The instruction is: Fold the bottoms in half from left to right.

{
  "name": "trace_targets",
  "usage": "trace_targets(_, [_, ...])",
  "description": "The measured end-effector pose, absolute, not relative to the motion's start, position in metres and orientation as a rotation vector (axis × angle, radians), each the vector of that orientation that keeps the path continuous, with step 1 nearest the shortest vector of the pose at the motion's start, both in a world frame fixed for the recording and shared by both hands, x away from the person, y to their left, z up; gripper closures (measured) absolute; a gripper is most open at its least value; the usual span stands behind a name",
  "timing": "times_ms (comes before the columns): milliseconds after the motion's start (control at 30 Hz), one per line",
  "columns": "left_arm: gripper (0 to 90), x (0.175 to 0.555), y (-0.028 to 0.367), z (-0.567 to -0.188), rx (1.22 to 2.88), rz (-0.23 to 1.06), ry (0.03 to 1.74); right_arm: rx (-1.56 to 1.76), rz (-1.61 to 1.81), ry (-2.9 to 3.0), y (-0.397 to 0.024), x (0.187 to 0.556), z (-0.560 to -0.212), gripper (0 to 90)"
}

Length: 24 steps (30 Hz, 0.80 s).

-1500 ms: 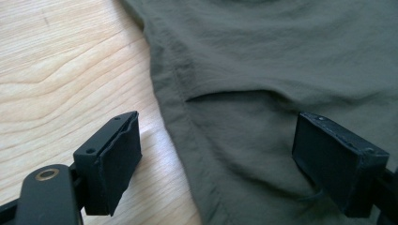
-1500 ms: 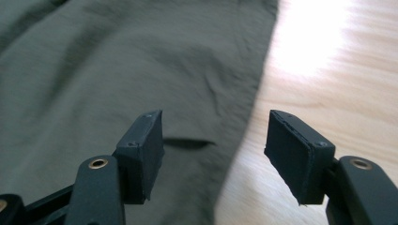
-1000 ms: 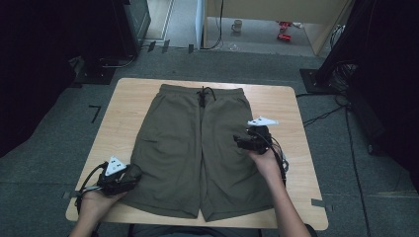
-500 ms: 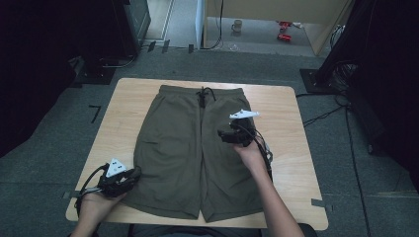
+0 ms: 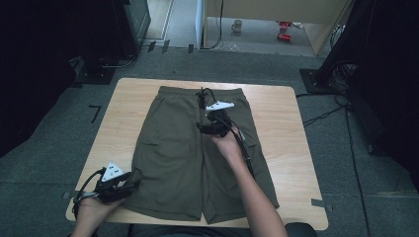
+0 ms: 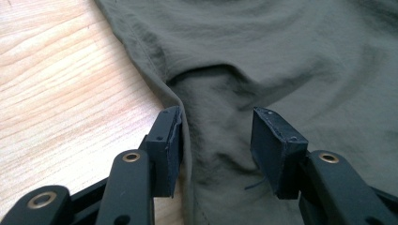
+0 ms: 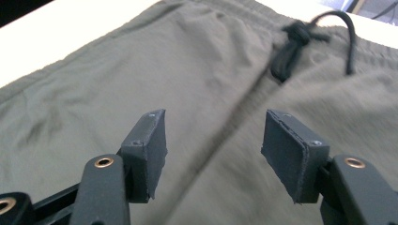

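Tabletop (image 5: 123,98) carries olive shorts (image 5: 173,163) spread flat, waistband at the far edge, both legs toward the person. Left tool (image 5: 129,180) sits at the near outer edge of the left leg; its jaws have just been opening, now released, the fabric edge lying between the pads (image 6: 164,140) unpinched. Right tool (image 5: 205,127) hovers over the centre seam, jaws apart, grasping nothing; black drawstring (image 7: 293,47) lies just ahead of it at the waistband. Likely step: picking up grip points for a fold. To do it well, set the right tool down astride the seam below the drawstring, pinch both layers, re-clench the left on the hem edge, then lift both together.
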<state>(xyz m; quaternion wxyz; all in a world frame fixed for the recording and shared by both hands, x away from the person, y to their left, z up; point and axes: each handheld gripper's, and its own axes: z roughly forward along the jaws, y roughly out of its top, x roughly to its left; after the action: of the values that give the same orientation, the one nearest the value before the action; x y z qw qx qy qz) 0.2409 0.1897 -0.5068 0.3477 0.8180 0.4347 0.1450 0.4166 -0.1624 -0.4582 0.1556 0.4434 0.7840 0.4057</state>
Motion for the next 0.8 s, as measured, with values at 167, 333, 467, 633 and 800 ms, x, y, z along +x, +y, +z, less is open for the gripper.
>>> trace_targets(167, [53.1, 0.241, 0.189, -0.506, 2.124, 0.367, 1.135, 1.283, 1.169, 2.257, -0.151, 0.426, -0.455, 40.6])
trace_targets(333, [49.0, 0.241, 0.189, -0.505, 2.137, 0.349, 1.131, 1.264, 1.138, 2.275, -0.137, 0.436, -0.456, 40.6])
trace_targets(467, [44.7, 0.241, 0.189, -0.505, 2.147, 0.335, 1.115, 1.274, 1.145, 2.288, -0.124, 0.447, -0.457, 40.2])
trace_targets(633, [52.5, 0.241, 0.192, -0.505, 2.142, 0.334, 1.102, 1.285, 1.155, 2.297, -0.114, 0.454, -0.46, 39.9])
trace_targets(800, [66.2, 0.241, 0.194, -0.504, 2.151, 0.322, 1.111, 1.293, 1.158, 2.29, -0.1, 0.462, -0.468, 38.5])
